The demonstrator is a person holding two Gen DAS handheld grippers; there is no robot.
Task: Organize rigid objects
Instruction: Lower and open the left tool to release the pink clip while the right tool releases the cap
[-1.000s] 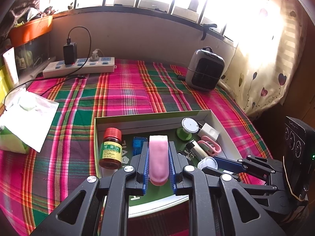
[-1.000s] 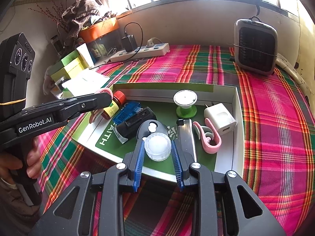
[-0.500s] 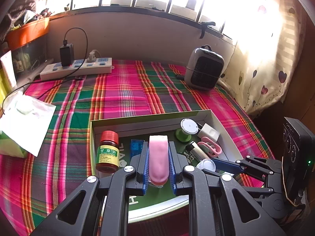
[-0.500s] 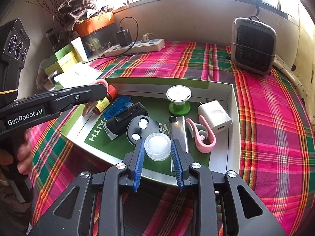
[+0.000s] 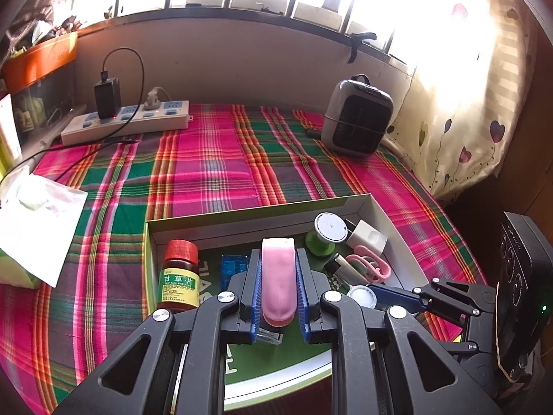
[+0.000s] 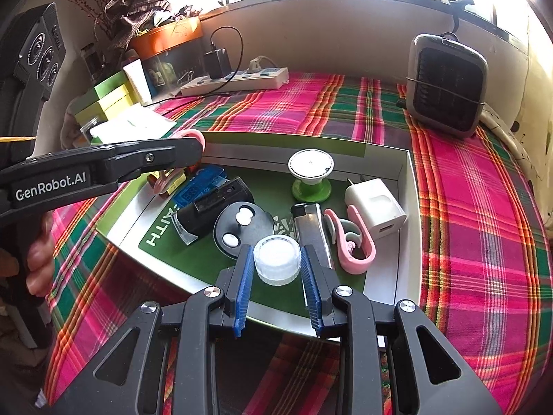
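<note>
A shallow box (image 5: 394, 231) (image 6: 409, 228) with a green floor lies on the plaid cloth. My left gripper (image 5: 278, 294) is shut on a pink oblong object (image 5: 277, 276) and holds it above the box's near left part; it shows as a pink loop in the right wrist view (image 6: 193, 138). My right gripper (image 6: 276, 276) is shut on a small white round jar (image 6: 276, 259) over the box's front edge; the jar also shows in the left wrist view (image 5: 363, 295). In the box lie a red-capped brown bottle (image 5: 179, 276), a blue device (image 6: 200, 186), a black device (image 6: 214, 207), a lighter (image 6: 311, 231), a pink clip (image 6: 356, 242), a white charger (image 6: 376, 207) and a white-topped green spool (image 6: 311, 176).
A grey heater (image 5: 356, 117) (image 6: 446, 86) stands at the back right. A white power strip (image 5: 128, 121) (image 6: 238, 79) with plugs lies by the back wall. Tissue paper (image 5: 34, 214) lies left of the box. Green boxes (image 6: 103, 100) and an orange container (image 6: 166, 34) crowd the left corner.
Both grippers have drawn back slightly toward the front with their loads, so the box sits a little farther away. Both stay shut.
</note>
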